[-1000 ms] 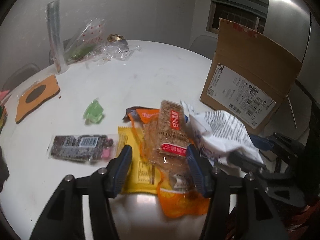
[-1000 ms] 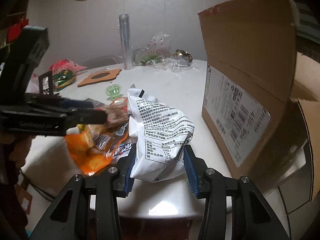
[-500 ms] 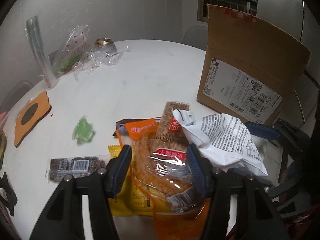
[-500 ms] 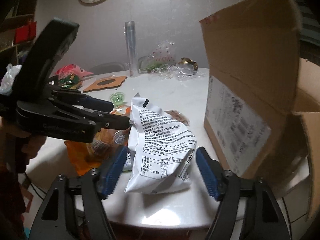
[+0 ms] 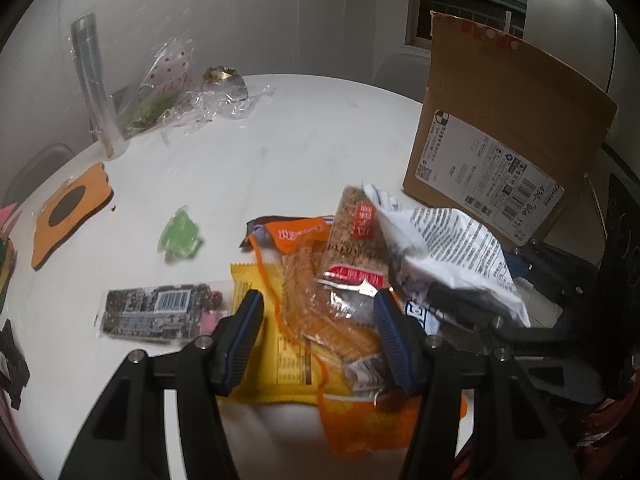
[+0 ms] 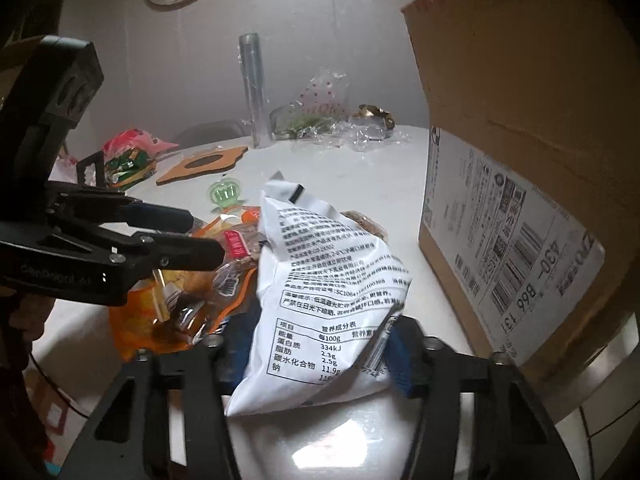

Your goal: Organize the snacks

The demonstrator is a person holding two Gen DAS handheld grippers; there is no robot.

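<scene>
Cardboard box [image 6: 520,184] stands beside the white snack bag [image 6: 324,296] (upright).

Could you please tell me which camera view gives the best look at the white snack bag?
The right wrist view: the white snack bag fills the centre with its printed back facing the camera. The left wrist view shows it only at the right edge, crumpled and blurred.

I read "866 131" on the cardboard box's shipping label [image 6: 516,256]. The white snack bag [image 6: 332,296] shows "334kJ" and "100g" in its nutrition table.
</scene>
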